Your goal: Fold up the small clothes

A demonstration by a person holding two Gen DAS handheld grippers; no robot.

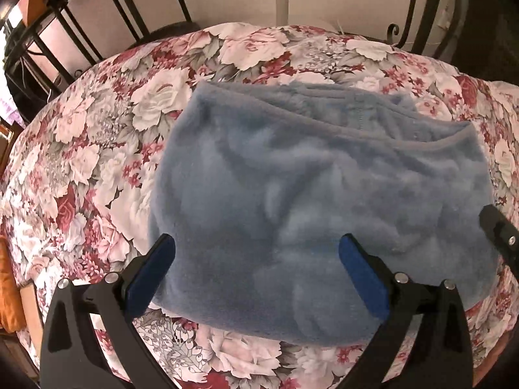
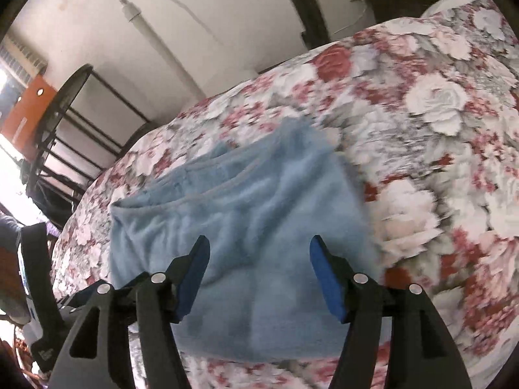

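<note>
Jaws spread wide and empty on both tools: the left gripper (image 1: 256,249) and the right gripper (image 2: 258,256) hover just above the near edge of a blue fleece garment (image 1: 311,178), gripping nothing. Folded into a rough rectangle, the garment lies flat at the centre of a rose-print bedspread (image 1: 97,149), its hemmed opening toward 12 o'clock. At 10 o'clock beyond the bed stands a black metal rack (image 2: 65,136) against a pale wall (image 2: 201,9).
</note>
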